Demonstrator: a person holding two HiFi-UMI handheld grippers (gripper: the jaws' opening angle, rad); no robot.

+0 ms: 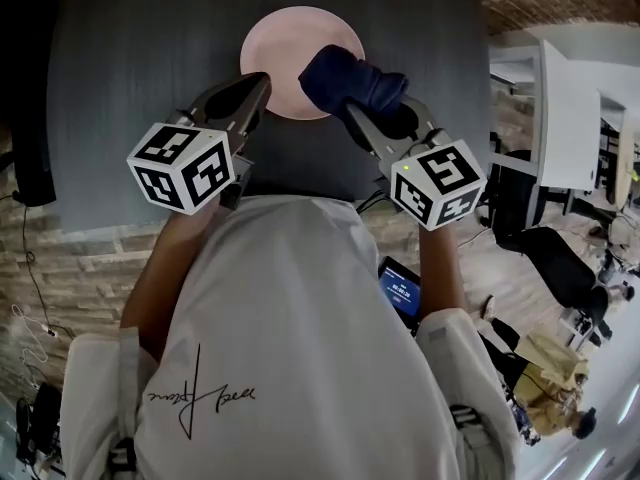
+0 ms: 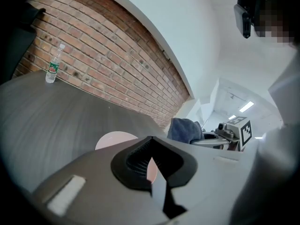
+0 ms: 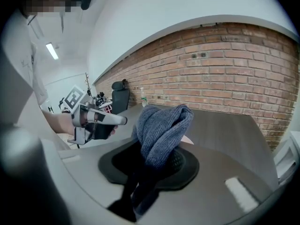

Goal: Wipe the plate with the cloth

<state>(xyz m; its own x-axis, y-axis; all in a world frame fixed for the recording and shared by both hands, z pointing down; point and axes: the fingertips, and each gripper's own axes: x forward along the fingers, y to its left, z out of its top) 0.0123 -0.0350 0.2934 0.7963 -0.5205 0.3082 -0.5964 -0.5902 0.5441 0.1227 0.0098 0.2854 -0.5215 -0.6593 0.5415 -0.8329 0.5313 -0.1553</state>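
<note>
- Dark grey table (image 1: 150, 88) is backed by a brick wall (image 2: 108, 64), and a water bottle (image 2: 53, 69) is stood upright near its far edge.
- A pink plate (image 1: 275, 58) is laid flat on the table.
- A blue cloth (image 1: 350, 83) is clamped, bunched up, in the right gripper (image 1: 358, 116) and is seen over the plate's right rim.
- The left gripper (image 1: 260, 86) is held beside the plate's left edge, jaws closed on nothing.

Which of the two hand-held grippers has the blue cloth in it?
The right hand-held gripper: its jaws pinch the bunched blue cloth over the pink plate. The left hand-held gripper has nothing between its jaws.
</note>
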